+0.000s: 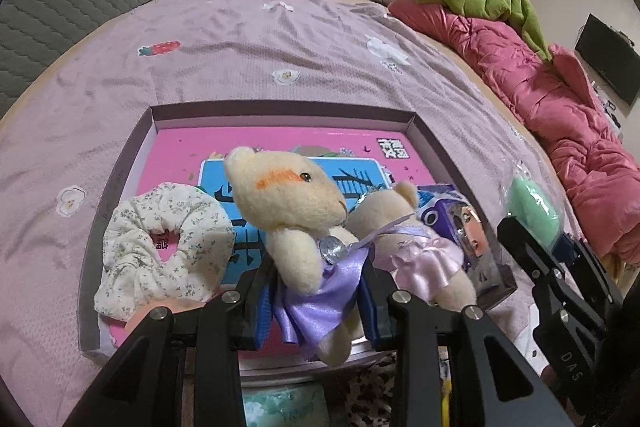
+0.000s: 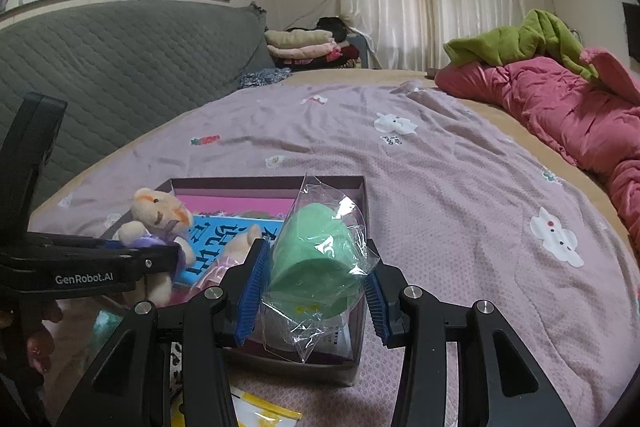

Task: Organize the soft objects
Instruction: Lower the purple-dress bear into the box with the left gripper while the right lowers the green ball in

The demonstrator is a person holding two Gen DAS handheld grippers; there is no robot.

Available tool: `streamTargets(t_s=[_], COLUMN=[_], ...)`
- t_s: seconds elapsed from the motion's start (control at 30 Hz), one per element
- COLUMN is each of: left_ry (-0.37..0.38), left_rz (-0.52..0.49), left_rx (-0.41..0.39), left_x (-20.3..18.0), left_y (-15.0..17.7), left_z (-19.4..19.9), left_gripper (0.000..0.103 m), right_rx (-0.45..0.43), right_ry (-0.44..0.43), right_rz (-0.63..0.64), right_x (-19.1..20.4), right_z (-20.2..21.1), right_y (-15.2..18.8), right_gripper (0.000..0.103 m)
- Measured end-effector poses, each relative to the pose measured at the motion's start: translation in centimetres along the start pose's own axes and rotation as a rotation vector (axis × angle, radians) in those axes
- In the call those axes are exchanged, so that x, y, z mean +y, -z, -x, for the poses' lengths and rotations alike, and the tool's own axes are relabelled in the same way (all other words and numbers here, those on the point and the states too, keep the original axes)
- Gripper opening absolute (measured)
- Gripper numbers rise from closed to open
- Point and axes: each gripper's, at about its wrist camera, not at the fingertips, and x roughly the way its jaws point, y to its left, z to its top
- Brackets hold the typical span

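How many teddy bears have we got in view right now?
2. The bear in the purple dress is clamped in the left gripper above the box. The bear in the pink dress lies in the box just to its right. Others may be hidden.

A wide bed under a lilac quilted cover (image 2: 460,187) with small flower and strawberry patches carries a shallow grey cardboard box (image 1: 280,109) near its front edge; a crumpled pink duvet (image 2: 560,115) lies along its right side.

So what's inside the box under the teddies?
The box holds a pink-and-blue book on its bottom, a flowery scrunchie and a purple packet. The bears cover much of the book.
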Motion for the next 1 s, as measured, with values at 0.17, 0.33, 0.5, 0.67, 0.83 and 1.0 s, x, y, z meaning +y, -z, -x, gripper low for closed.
streamTargets(t_s=[0.17, 0.33, 0.5, 0.67, 0.83, 1.0], left_ry=[-0.008, -0.026, -0.023, -0.017, -0.017, -0.016], left_rz=[0.003, -0.007, -0.020, -0.021, -0.018, -0.015], left_rx=[0.020, 0.048, 0.052, 0.055, 0.056, 0.059], left_x=[0.1, 0.1, -0.4, -0.4, -0.4, -0.4], left_y=[0.4, 1.0, 1.2, 1.2, 1.3, 1.3], left_z=[-0.8, -1.7, -1.9, -1.9, -1.8, -1.8], left_gripper=[0.035, 0.035, 0.036, 0.036, 0.036, 0.036], right_rx=[-0.007, 0.008, 0.041, 0.099, 0.127, 0.133], right_ry=[-0.001, -0.010, -0.013, -0.023, -0.024, -0.022], right_rz=[0.004, 0.007, -0.004, 0.012, 0.012, 0.010], right_x=[0.0, 0.1, 0.0, 0.3, 0.4, 0.4], right_z=[-0.2, -0.7, -1.3, -2.4, -2.9, -3.1], right_y=[0.0, 0.1, 0.4, 1.0, 1.5, 1.8], right_gripper=[0.047, 0.047, 0.047, 0.047, 0.049, 0.049])
